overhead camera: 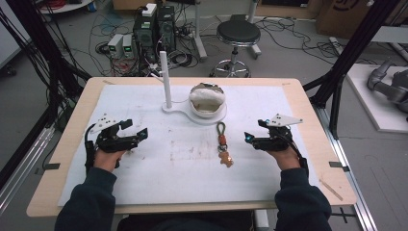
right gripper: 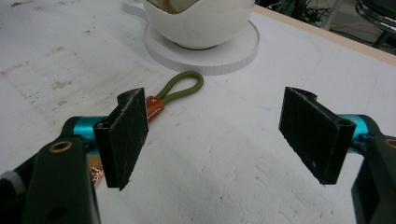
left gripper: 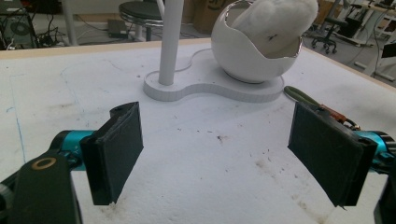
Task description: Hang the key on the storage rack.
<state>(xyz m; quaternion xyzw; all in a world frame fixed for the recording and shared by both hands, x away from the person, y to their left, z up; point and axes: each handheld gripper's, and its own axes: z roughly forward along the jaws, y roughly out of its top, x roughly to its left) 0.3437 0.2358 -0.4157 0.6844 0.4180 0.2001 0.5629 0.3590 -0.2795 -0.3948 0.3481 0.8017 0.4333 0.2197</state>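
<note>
A keychain point(overhead camera: 223, 144) with a green loop, an orange tab and a small brown figure lies flat on the white mat, in front of a white stand point(overhead camera: 183, 109). The stand carries a thin upright post point(overhead camera: 166, 79) and a round white bowl point(overhead camera: 208, 102) with a fluffy white lump inside. My left gripper point(overhead camera: 135, 128) rests open at the mat's left, nothing between its jaws point(left gripper: 224, 158). My right gripper point(overhead camera: 254, 130) is open just right of the keychain. In the right gripper view the green loop point(right gripper: 184, 86) lies beyond the left jaw, and the gripper point(right gripper: 224, 135) holds nothing.
The white mat point(overhead camera: 144, 173) covers most of a wooden table point(overhead camera: 62, 144). Behind the table stand a black stool point(overhead camera: 237, 33) and computer boxes point(overhead camera: 154, 29) among cables. Black frame struts point(overhead camera: 346, 57) rise at the right.
</note>
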